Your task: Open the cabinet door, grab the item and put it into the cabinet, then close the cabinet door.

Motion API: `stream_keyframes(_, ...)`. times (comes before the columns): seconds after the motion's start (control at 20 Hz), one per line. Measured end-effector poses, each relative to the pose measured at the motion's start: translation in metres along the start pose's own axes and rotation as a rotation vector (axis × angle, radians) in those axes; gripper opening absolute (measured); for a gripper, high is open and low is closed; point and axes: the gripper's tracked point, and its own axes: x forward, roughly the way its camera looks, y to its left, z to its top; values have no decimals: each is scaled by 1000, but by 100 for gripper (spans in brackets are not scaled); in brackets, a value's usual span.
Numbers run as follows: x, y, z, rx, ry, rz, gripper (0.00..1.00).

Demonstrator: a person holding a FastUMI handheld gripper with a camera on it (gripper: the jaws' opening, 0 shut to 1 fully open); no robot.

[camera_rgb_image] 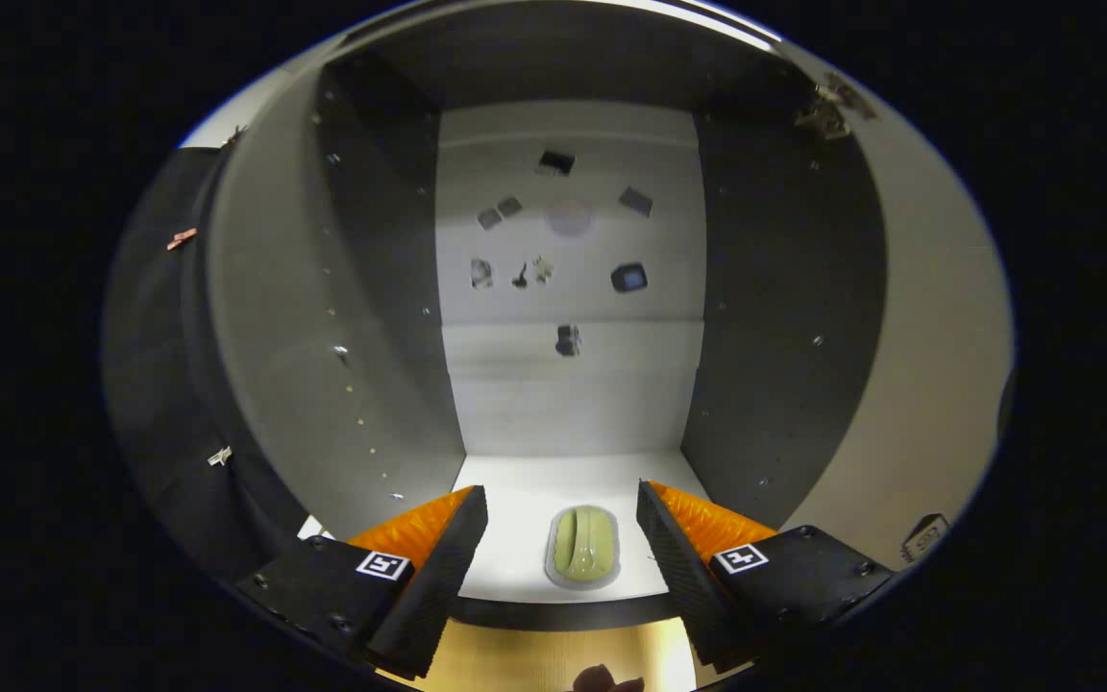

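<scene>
The cabinet [371, 317] stands open in front of me, its dark side walls running back to a pale rear panel. On its white floor, near the front edge, lies a small green oval item in a grey rim [584, 548]. My gripper [563, 519] is open, and the item lies between the two fingers without either one touching it. The cabinet door [928, 317] is swung out to the right of the opening.
Several small dark stickers or patches [568, 231] dot the rear panel. The cabinet's dark front lip [563, 612] runs just below the fingers, with a wooden surface [534, 658] under it. A fingertip [602, 680] shows below the gripper.
</scene>
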Motion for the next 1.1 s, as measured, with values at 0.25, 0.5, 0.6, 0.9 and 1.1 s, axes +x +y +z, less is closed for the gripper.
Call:
stream_keyframes(0.25, -81, -2, 30, -14, -200, -15, 98)
stream_keyframes(0.5, -158, -9, 31, -24, -296, -8, 98)
stream_keyframes(0.6, -189, -15, 28, -17, -316, -2, 98)
stream_keyframes(0.9, -282, -37, 7, -5, -328, 10, 98)
stream_keyframes(1.1, -337, -71, -8, 6, -313, -39, 98)
